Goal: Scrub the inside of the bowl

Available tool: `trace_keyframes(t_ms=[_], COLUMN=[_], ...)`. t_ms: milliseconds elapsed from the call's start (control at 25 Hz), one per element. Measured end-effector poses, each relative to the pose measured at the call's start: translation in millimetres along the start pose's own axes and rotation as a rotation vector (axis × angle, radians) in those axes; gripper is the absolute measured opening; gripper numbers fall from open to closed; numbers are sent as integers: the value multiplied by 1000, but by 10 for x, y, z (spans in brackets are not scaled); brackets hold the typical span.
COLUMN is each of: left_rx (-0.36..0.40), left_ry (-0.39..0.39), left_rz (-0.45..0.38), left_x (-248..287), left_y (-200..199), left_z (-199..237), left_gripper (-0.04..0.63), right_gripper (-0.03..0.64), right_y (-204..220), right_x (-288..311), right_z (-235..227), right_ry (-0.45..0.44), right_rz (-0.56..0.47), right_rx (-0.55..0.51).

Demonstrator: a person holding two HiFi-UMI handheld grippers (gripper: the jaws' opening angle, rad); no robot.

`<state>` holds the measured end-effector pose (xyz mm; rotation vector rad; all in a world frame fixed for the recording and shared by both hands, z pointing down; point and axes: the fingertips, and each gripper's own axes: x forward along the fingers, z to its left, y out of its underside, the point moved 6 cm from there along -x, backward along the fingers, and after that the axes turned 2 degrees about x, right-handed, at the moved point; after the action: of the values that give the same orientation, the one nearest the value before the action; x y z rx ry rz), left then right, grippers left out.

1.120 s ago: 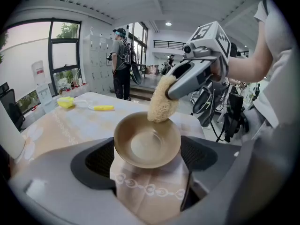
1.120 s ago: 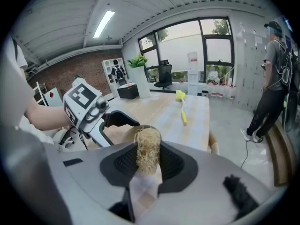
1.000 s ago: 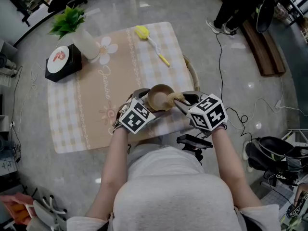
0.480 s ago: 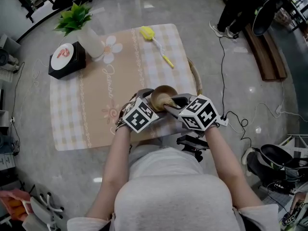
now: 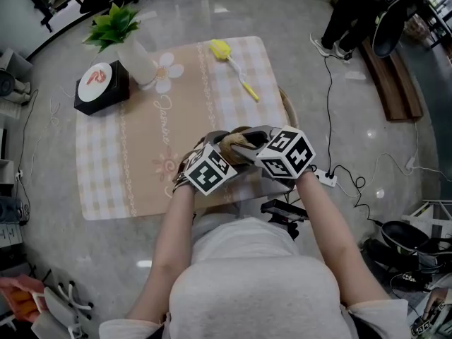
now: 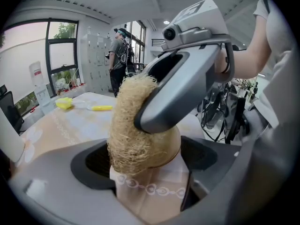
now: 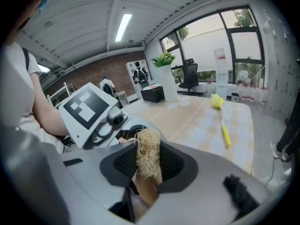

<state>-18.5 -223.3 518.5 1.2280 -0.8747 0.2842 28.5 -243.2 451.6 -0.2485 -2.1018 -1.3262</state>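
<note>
Counting on the bench point(image 5: 141, 182): one wooden bowl point(image 6: 171, 146) at its near edge, clamped in the left tongs point(image 5: 217, 144); one loofah point(image 6: 131, 121), pinched by the right tongs point(image 5: 248, 141) and pressed into it. Farther off sit one yellow brush point(image 5: 233, 68), one black box point(image 5: 101, 87) and one plant point(image 5: 116, 27).

The bowl point(image 6: 169, 146) is tan, the scrubber point(image 6: 129, 125) straw-coloured, the tablecloth point(image 5: 141, 147) beige checked.

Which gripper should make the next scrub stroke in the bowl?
Right. The right gripper is shut on the loofah, which is pressed into the bowl. The left gripper clamps the bowl, so it likely should just steady it.
</note>
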Motion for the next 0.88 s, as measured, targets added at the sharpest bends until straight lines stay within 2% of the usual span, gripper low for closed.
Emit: trace_keyframes(t_ms=[320, 560, 880], left_rx=[6, 8, 11], left_ry=[5, 11, 12], left_rz=[6, 7, 6], left_x=[3, 2, 6], left_y=[1, 2, -5], left_z=[-1, 4, 1], left_gripper=[456, 456, 456], right_gripper=[100, 100, 100], right_y=[-7, -35, -57], right_x=[-28, -22, -5], right_z=[-126, -210, -352], right_ry=[7, -48, -68], right_rz=[32, 85, 149], right_rx=[12, 6, -3])
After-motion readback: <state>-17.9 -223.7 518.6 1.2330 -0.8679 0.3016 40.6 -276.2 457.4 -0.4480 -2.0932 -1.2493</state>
